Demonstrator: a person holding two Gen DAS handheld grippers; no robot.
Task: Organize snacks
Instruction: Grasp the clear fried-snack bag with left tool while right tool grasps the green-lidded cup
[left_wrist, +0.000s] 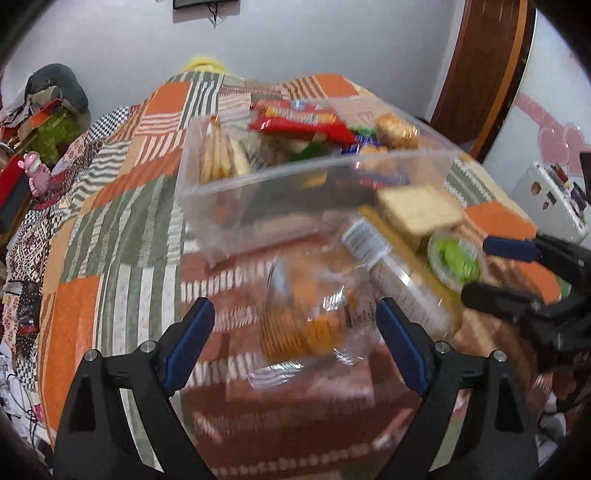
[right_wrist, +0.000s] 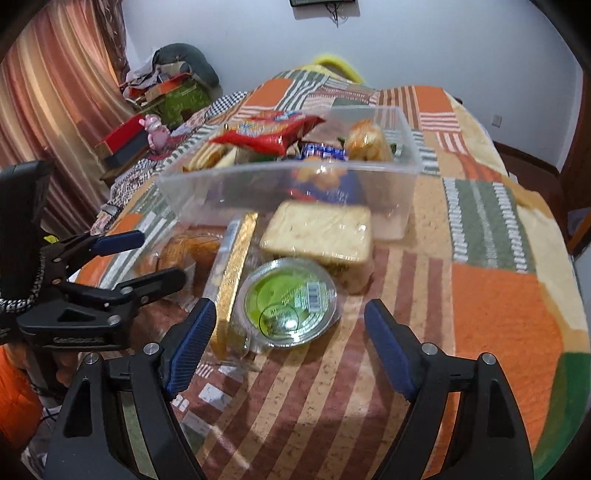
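Note:
A clear plastic bin (left_wrist: 258, 192) (right_wrist: 402, 155) stands on the patchwork cloth, holding several snacks, a red packet (left_wrist: 299, 122) (right_wrist: 266, 133) on top. In front of it lie a clear bag of orange crackers (left_wrist: 314, 325) (right_wrist: 184, 251), a long gold-edged packet (left_wrist: 399, 280) (right_wrist: 236, 258), a wrapped cake slice (left_wrist: 417, 210) (right_wrist: 321, 232) and a round green-lidded cup (left_wrist: 456, 258) (right_wrist: 288, 302). My left gripper (left_wrist: 295, 317) is open around the cracker bag, empty. My right gripper (right_wrist: 290, 328) (left_wrist: 495, 266) is open, the cup between its fingers, empty.
The table is covered by an orange, green and striped patchwork cloth (right_wrist: 498, 295). A cluttered side surface with boxes and a pink toy (right_wrist: 155, 129) is at the left. A curtain (right_wrist: 44, 110) hangs at far left; a wooden door (left_wrist: 480, 74) stands right.

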